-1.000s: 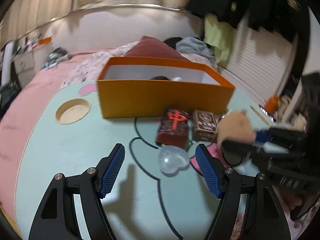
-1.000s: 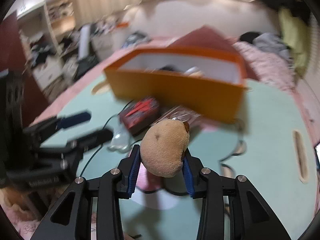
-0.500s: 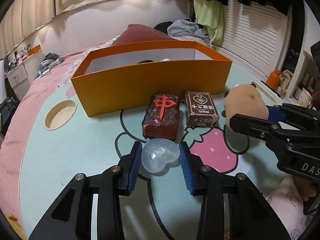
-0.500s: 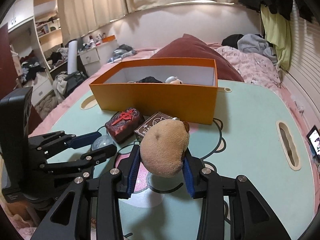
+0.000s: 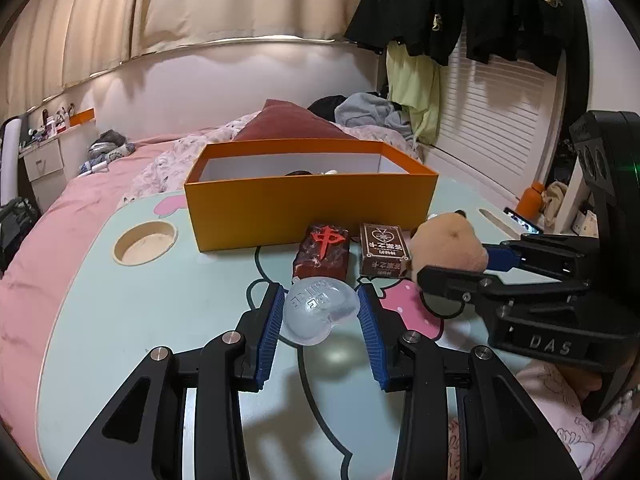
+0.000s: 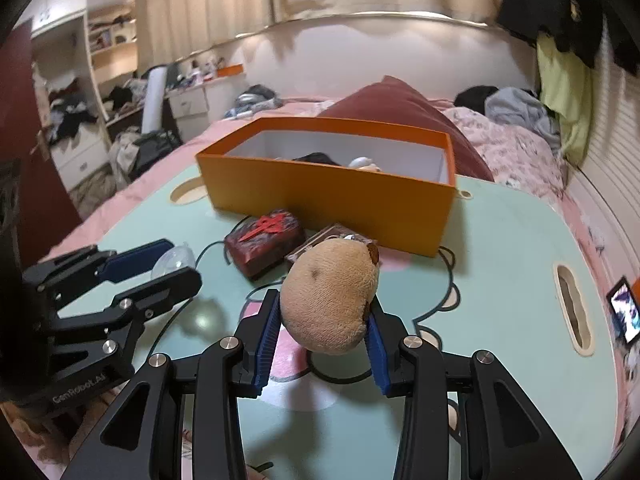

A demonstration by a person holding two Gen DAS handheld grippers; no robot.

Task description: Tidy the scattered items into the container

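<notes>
- We see the table (image 5: 168, 304), mint green with a cartoon print, carrying everything.
- The orange box (image 5: 312, 208) stands open at its far side; inside we make out a dark item (image 6: 316, 158) and a white item (image 6: 364, 163), clearer in the right view, mere slivers in the left.
- Our right gripper (image 6: 324, 312) is clamped on the tan plush (image 6: 330, 294), raised above the table, near the box.
- Our left gripper (image 5: 320, 310) pinches the clear heart (image 5: 320, 310), also lifted; its shadow falls below.
- The red block (image 5: 322, 250) and the brown card box (image 5: 382, 250) lie side by side just before the orange box.
- Only the right view shows a phone (image 6: 624, 314) at the table's edge and shelves (image 6: 108, 44); only the left shows hanging dark clothes (image 5: 460, 4).
</notes>
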